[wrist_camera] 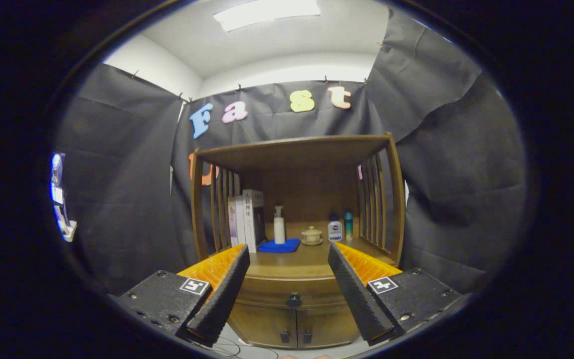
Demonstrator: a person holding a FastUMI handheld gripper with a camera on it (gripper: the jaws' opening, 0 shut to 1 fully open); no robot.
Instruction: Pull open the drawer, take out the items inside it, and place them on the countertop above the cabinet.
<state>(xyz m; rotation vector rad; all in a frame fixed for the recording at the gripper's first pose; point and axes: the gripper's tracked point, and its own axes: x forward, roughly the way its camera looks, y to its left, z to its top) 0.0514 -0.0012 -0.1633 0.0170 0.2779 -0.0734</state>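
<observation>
Low and left of centre, a row of upright books [247, 219] stands against the slatted left side of the wooden cabinet [395, 199]. Just right of them a blue cloth [279, 246] lies on the countertop [292, 264] with a white pump bottle [279, 225] standing on it. Further right sits a small lidded ceramic pot [312, 236], then a white-and-blue bottle [335, 231] and a slim teal bottle [348, 225] by the right slats.

Below the countertop, in the lower middle of the frame, the drawer [292, 291] is closed, its dark round knob [294, 299] centred on the front. Two small cabinet doors [292, 326] sit under it, each with a dark handle.

The gripper [289, 286] is released: its fingers are spread wide, holding nothing, with the knob between them but beyond their tips, not touching.

The step in hand looks like the approach to the drawer; nothing is opened and its contents are hidden. The next move probably calls for advancing straight toward the knob, keeping it centred, closing both fingers on it, then drawing back level. The knob is small, so a poorly centred grip could slip off.
</observation>
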